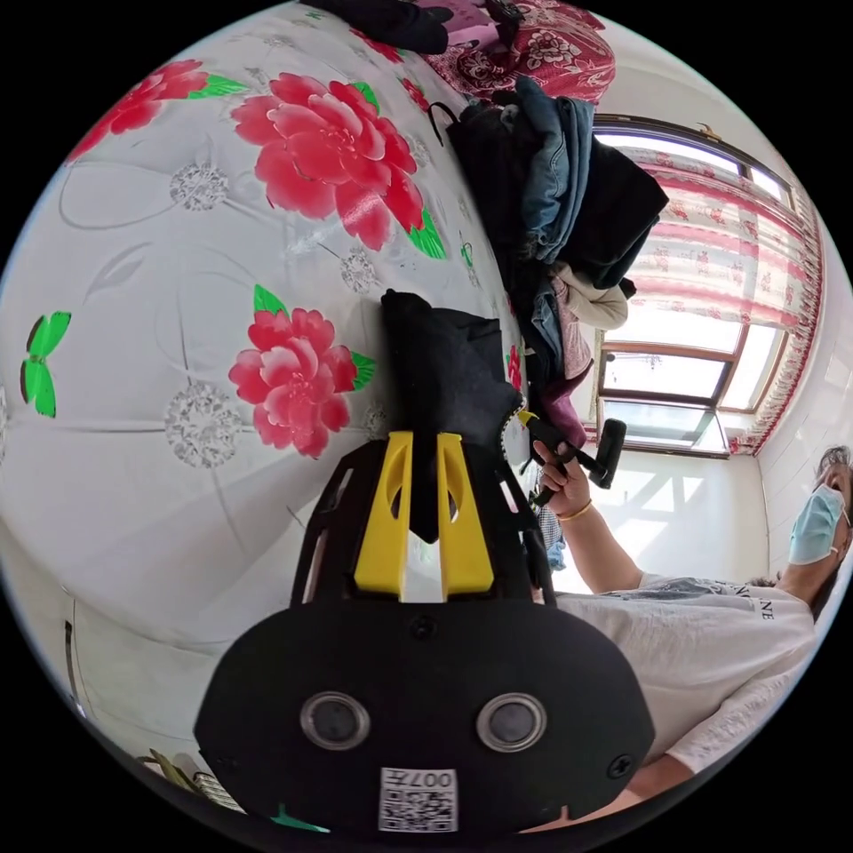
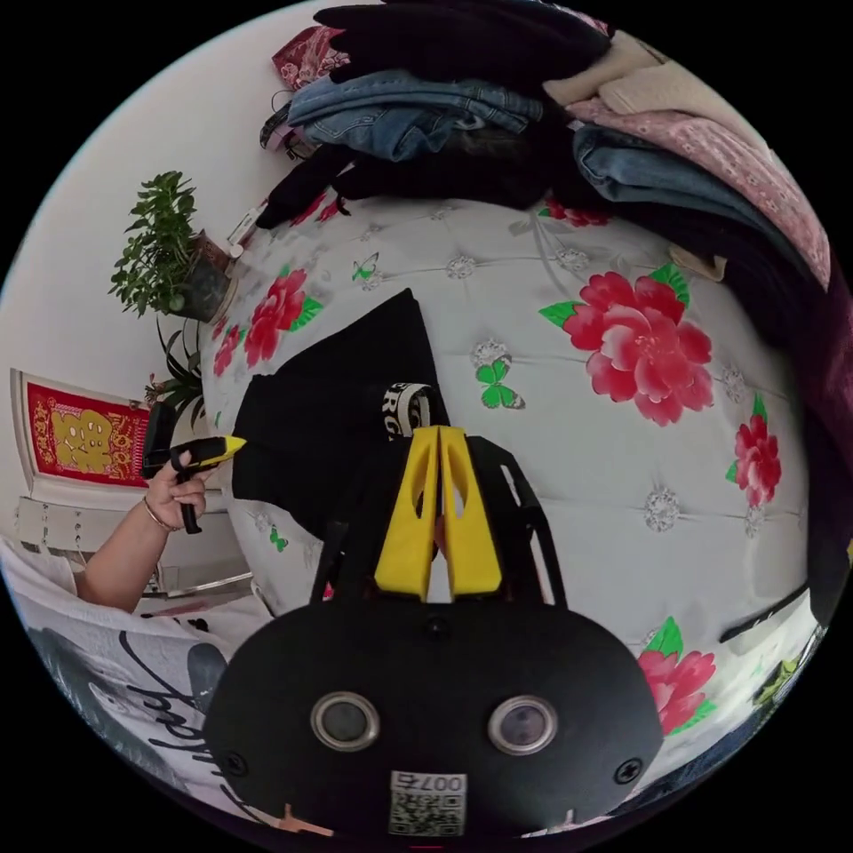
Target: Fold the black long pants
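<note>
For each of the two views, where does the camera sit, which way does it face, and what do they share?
Left gripper view: rides behind the left tool, facing across the floral bedspread toward the clothes pile and window; its jaws pinch the black pants; the person's hand and shirt show.
Right gripper view: rides behind the right tool, facing the pants and pile; jaws nearly together; the person's other hand shows.
Shared: bedspread, pants, pile, the person.

Floral bed sheet, clothes pile, window, plants.
Bed sheet (image 1: 178, 267) white with red flowers, fills left of left gripper view; heap of clothes (image 1: 551, 204) upper center, curtained window (image 1: 702, 293) at right. Right gripper view: potted plant (image 2: 169, 249) upper left, red wall hanging (image 2: 75, 435) at left, clothes pile along top.
</note>
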Demonstrator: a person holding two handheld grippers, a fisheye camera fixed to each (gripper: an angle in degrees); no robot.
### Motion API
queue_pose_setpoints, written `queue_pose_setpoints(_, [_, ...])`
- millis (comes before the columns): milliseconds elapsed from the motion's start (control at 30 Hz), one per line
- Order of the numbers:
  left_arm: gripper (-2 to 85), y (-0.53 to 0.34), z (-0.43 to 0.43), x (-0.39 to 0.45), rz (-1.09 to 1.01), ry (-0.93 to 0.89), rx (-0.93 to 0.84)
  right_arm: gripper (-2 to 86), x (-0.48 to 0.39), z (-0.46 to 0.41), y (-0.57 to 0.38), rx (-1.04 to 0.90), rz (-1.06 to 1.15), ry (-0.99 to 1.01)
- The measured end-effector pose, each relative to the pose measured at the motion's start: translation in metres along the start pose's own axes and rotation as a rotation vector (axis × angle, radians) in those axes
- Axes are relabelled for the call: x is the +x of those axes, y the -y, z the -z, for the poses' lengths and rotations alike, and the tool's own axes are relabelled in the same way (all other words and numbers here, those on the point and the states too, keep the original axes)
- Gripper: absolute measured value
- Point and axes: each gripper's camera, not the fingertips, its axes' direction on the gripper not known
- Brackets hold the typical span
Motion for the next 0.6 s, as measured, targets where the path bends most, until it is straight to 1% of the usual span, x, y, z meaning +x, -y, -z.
queue_pose_setpoints(67, [5.4, -0.001, 0.004, 0.000, -0.019, 0.017, 0.000, 0.9, -0.014, 0.009, -0.002, 0.050, 0.045, 0.060])
queue_pose_setpoints(133, [5.7, -0.002, 0.006, -0.001, -0.022, 0.033, -0.009, 1.1, -0.023, 0.014, 0.001, 0.064, 0.069, 0.055])
queue_pose_setpoints(300, [5.9, -0.005, 0.010, -0.007, -0.016, 0.000, -0.012, 4.2, -0.022, 0.021, 0.010, 0.116, 0.039, 0.082])
queue_pose_setpoints(400, [6.0, -0.007, 0.010, -0.008, -0.021, -0.001, -0.008, 4.4, -0.024, 0.007, 0.018, 0.041, 0.020, 0.110])
queue_pose_setpoints(433, [6.2, -0.007, 0.010, -0.008, -0.025, 0.001, -0.009, 3.8, -0.027, -0.003, 0.019, -0.010, 0.020, 0.089])
queue_pose_setpoints(467, [6.4, -0.008, 0.010, -0.008, -0.026, -0.001, -0.011, 2.9, -0.031, -0.008, 0.019, -0.035, 0.025, 0.029])
queue_pose_setpoints(500, [6.5, -0.008, 0.010, -0.008, -0.025, -0.002, -0.013, 2.4, -0.034, -0.008, 0.018, -0.033, 0.032, 0.010])
queue_pose_setpoints(533, [6.7, -0.008, 0.010, -0.009, -0.023, -0.008, -0.013, 1.5, -0.039, -0.002, 0.016, -0.006, 0.041, -0.024])
queue_pose_setpoints(600, [7.1, -0.010, 0.010, -0.008, -0.028, -0.013, -0.017, 0.8, -0.048, 0.019, 0.014, 0.081, 0.082, -0.012])
